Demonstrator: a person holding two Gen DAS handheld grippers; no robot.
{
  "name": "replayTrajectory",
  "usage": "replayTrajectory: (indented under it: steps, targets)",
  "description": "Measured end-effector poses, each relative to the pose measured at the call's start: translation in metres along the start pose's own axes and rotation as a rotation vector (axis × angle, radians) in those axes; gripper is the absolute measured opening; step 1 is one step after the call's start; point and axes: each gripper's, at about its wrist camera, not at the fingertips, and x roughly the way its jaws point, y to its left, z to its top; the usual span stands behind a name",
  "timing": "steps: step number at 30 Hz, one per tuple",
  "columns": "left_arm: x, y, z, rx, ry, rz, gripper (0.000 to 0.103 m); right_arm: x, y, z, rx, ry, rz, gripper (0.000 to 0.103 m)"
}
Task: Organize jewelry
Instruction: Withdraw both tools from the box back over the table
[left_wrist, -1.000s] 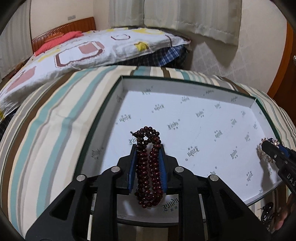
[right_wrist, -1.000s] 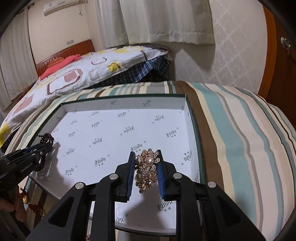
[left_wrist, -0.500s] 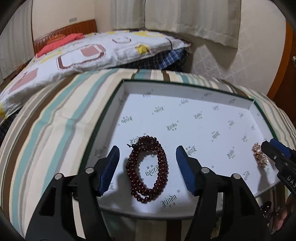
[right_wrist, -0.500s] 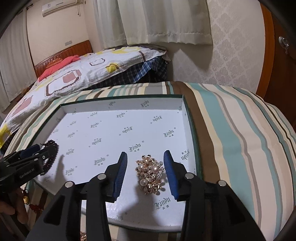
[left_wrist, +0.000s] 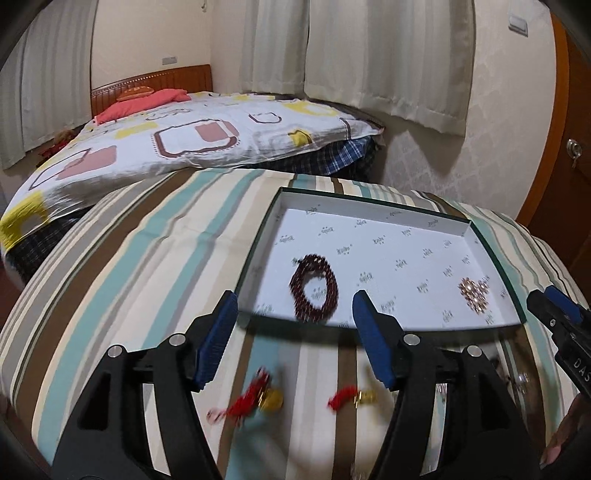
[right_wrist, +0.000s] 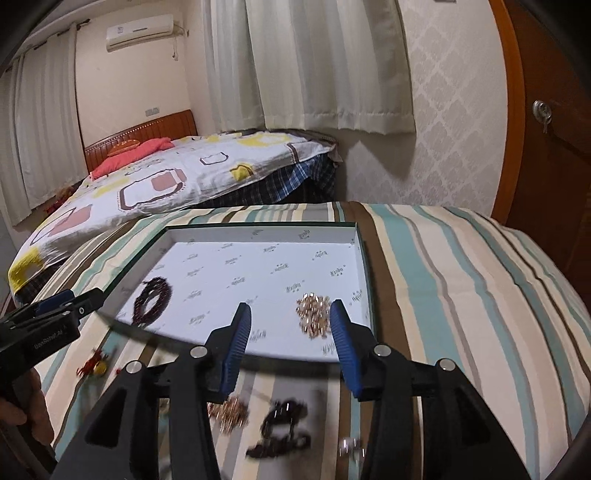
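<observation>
Both grippers hang over the striped tabletop cloth (right_wrist: 461, 280) with nothing between their jaws. The left gripper (left_wrist: 291, 332) has just been opening and stands spread; the right gripper (right_wrist: 290, 341) likewise, a bit less wide.

In the white tray (left_wrist: 406, 221), right of centre in the left view, the dark red bead bracelet (left_wrist: 314, 291) lies as a loose loop, and the gold pearl brooch (left_wrist: 474, 291) sits near the right wall.

Low in the frames, pieces wait on the cloth: red tassel charms (left_wrist: 258, 400), a gold cluster (right_wrist: 229, 410) and a dark beaded piece (right_wrist: 282, 428), all blurred.

I'd judge them light and limp. Strung beads will sag and roll, so pinch across the bunched strands. Tassels want holding by the metal part; the gold cluster looks delicate, so close gently on its body.
</observation>
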Motion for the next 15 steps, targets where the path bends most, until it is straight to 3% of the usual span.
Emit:
replayTrajectory:
  steps: [8, 15]
  targets:
    - [-0.042, 0.009, -0.042, 0.014, -0.005, 0.0, 0.063, -0.042, 0.012, -0.034, -0.001, -0.035, 0.009, 0.045]
    - [-0.065, 0.026, -0.065, -0.01, -0.003, 0.012, 0.063, -0.05, 0.032, -0.064, -0.008, -0.016, 0.036, 0.045]
